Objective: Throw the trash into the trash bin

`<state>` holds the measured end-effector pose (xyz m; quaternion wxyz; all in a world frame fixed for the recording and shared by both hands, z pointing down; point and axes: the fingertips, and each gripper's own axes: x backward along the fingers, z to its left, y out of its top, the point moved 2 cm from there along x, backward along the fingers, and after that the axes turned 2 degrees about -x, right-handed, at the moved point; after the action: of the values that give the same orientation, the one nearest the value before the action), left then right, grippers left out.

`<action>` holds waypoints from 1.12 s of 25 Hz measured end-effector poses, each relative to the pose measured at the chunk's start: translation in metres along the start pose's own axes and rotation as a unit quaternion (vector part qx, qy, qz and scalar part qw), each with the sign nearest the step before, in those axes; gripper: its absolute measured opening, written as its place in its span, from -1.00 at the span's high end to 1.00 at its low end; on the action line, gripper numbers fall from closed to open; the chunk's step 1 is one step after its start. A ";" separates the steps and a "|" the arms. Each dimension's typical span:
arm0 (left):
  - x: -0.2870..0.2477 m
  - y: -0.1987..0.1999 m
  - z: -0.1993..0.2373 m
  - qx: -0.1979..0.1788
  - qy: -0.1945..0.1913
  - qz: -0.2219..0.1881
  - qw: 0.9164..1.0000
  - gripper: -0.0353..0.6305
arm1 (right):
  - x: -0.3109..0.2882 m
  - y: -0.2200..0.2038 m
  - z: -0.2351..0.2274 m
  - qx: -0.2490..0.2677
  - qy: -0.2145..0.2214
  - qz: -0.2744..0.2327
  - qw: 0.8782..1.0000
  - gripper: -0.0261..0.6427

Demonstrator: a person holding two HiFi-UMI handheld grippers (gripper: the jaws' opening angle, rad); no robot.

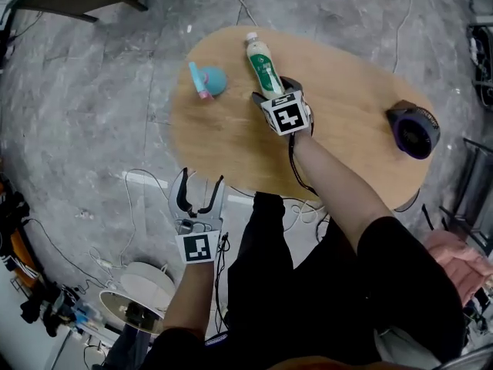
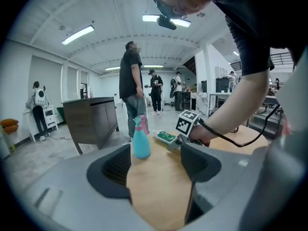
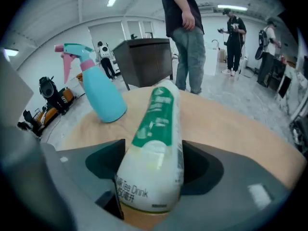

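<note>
A milk tea drink bottle (image 1: 263,66) with a green label lies on its side on the oval wooden table (image 1: 231,149). My right gripper (image 1: 274,91) is down over the bottle's base end. In the right gripper view the bottle (image 3: 156,124) lies between the jaws of the right gripper (image 3: 154,170), which stand wide on either side of it; I see no squeeze. My left gripper (image 1: 199,193) hangs open and empty over the floor, just off the table's near edge. Its left gripper view looks across the table at the bottle (image 2: 166,137). No trash bin is in view.
A teal spray bottle (image 1: 209,80) with a pink trigger stands left of the drink bottle. A round black and purple device (image 1: 414,128) sits at the table's right end. Cables and a white reel (image 1: 148,284) lie on the floor. A dark cabinet (image 2: 91,117) and several people stand behind.
</note>
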<state>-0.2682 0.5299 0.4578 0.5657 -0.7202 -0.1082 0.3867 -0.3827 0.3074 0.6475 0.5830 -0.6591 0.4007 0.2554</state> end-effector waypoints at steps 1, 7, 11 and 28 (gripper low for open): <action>0.001 -0.003 0.003 0.002 0.002 0.002 1.000 -0.10 | -0.003 -0.003 0.000 0.003 -0.003 0.009 1.000 -0.16; 0.014 0.000 0.013 -0.007 -0.006 0.009 1.000 -0.10 | 0.025 -0.001 0.003 0.016 -0.006 -0.026 1.000 -0.13; 0.007 0.010 0.002 -0.020 -0.026 0.012 0.999 -0.10 | 0.073 0.005 0.004 0.007 0.005 -0.087 0.996 -0.12; -0.079 0.080 -0.254 -0.132 -0.207 -0.019 0.969 -0.09 | 0.388 -0.101 -0.068 0.007 0.026 -0.270 0.963 -0.12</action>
<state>-0.1714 0.2702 0.4353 0.4384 -0.6905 -0.2865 0.4989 -0.0955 0.1515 0.4057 0.6239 -0.7453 0.2250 0.0688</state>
